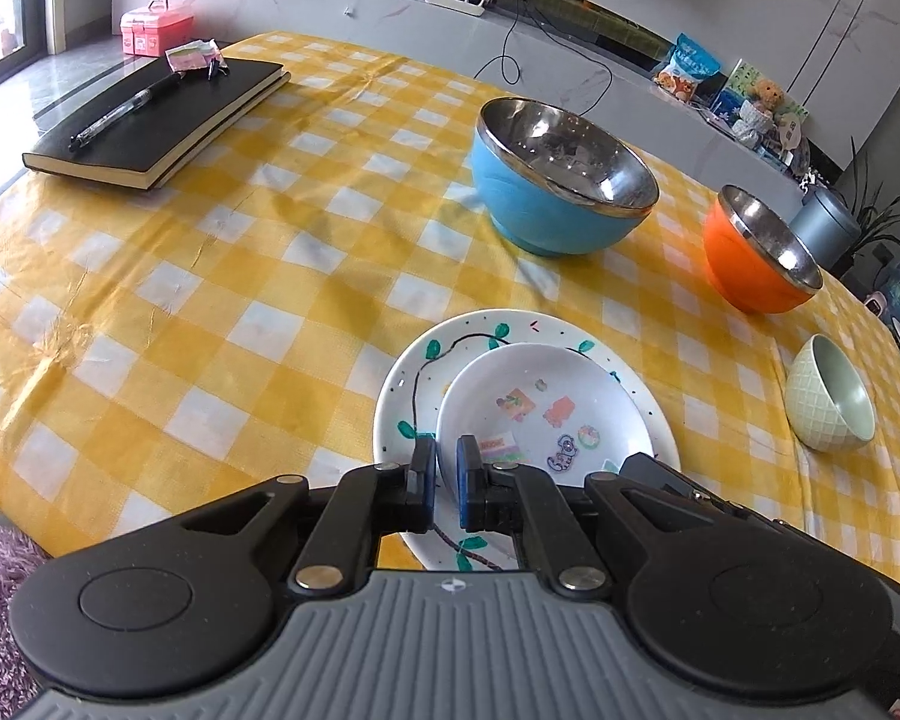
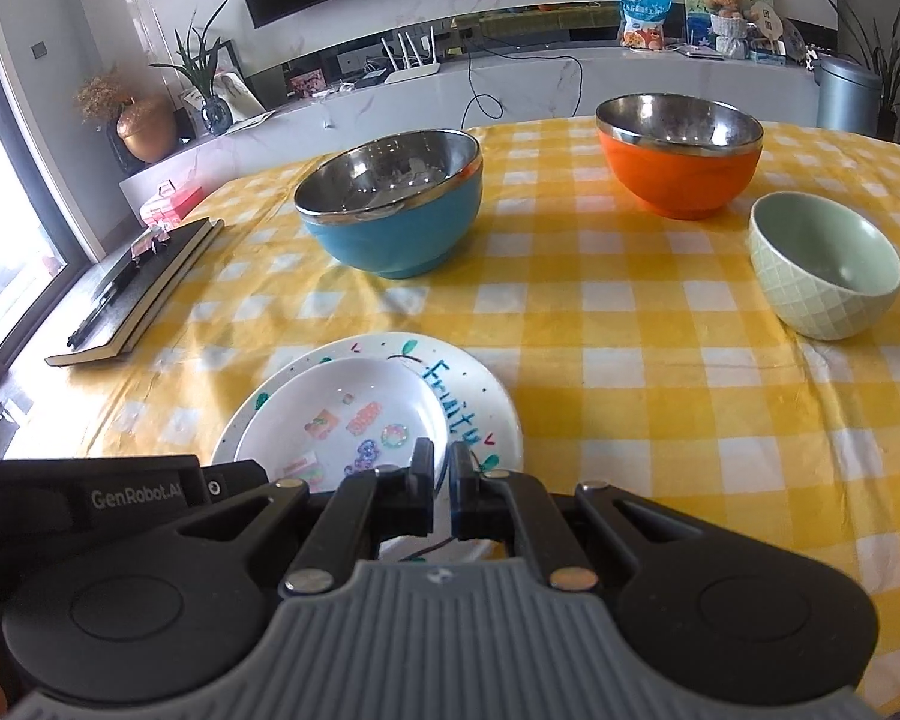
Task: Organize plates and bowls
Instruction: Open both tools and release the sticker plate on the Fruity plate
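Left wrist view: the left gripper (image 1: 445, 468) has its jaws narrowed onto the near-left rim of the small white dish (image 1: 546, 414), which carries stickers inside. The rim sits between the blue pads. The small white dish lies on the larger painted plate (image 1: 408, 384), offset toward its right side. The painted plate rests on the yellow checked tablecloth (image 1: 210, 300) that covers the surface. Part of the right gripper (image 1: 660, 471) shows at the dish's near-right rim. Beyond the plates stand a blue steel-lined bowl (image 1: 561, 180) and an orange steel-lined bowl (image 1: 759, 252); a pale green bowl (image 1: 831, 402) stands to the right. A black notebook (image 1: 162, 120) with a pen (image 1: 126, 111) on it lies at far left.

Right wrist view: the right gripper (image 2: 444, 471) has its jaws drawn close on the near-right rim of the small white dish (image 2: 342, 420). The dish sits over the left part of the painted plate (image 2: 480, 402), lettered "Fruity". The left gripper's body (image 2: 120, 495) shows at the lower left beside the dish. The blue steel-lined bowl (image 2: 396, 216), the orange steel-lined bowl (image 2: 681, 150) and the pale green bowl (image 2: 825, 264) stand apart from one another on the tablecloth (image 2: 630, 390). The black notebook (image 2: 144, 288) lies at left.
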